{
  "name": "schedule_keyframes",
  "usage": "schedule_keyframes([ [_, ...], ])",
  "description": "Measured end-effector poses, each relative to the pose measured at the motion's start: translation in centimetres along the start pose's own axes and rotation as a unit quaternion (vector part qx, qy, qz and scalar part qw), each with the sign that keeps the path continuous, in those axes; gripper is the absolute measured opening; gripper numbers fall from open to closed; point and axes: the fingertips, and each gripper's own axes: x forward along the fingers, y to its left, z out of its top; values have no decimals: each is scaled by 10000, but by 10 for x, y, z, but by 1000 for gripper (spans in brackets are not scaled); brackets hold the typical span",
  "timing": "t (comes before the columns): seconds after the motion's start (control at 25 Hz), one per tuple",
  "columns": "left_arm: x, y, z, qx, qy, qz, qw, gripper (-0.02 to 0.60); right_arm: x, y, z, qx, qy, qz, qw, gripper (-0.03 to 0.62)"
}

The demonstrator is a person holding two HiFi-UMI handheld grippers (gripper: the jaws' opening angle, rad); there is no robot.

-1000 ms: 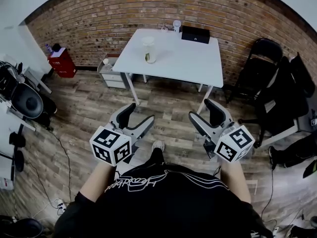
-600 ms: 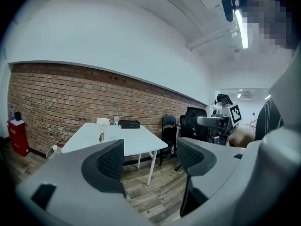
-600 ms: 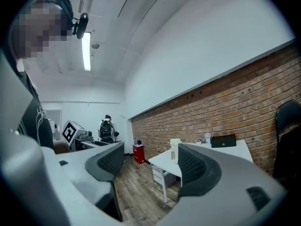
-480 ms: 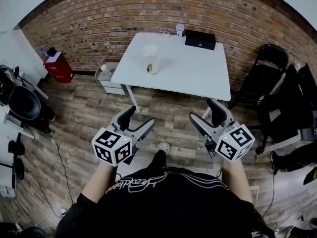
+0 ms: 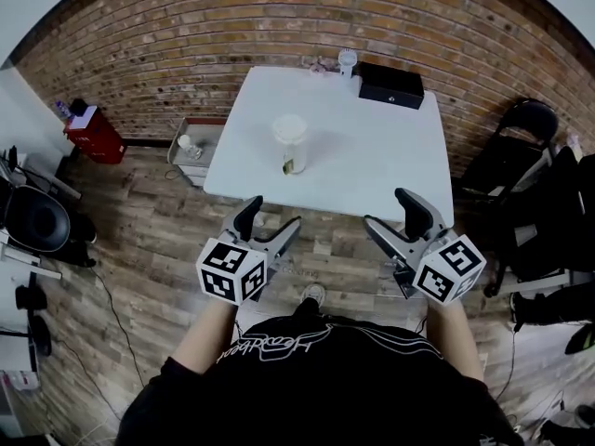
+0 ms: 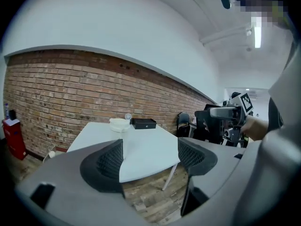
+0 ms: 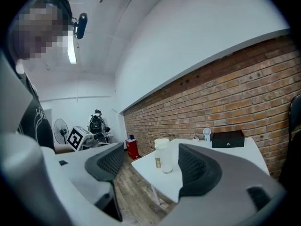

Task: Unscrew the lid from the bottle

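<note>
Bottle [image 5: 290, 149] stands upright on table [image 5: 372, 156], long axis vertical, lid [image 5: 289, 126] uppermost, apparently seated. Left gripper [image 5: 273, 214] and right gripper [image 5: 389, 210]: jaws apart, just been opening, empty.

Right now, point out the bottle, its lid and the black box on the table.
bottle [image 5: 293, 158], head view, clear body.
lid [image 5: 289, 128], head view, white top.
black box [image 5: 391, 85], head view, top face.
</note>
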Motion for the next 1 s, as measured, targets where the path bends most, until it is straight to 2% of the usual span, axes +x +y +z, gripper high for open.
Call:
schedule_keyframes([
  [0.32,80,72,6,133,115,32,9998,367,86,-47,3,87,206,35,9997,342],
  [0.64,140,107,-15,93,356,235,9990,382,115,-73,-6,302,375,33,9988,342],
  [1.0,182,125,-25,146,341,548,9978,383,171,-95,-13,19,801,780,9937,342],
])
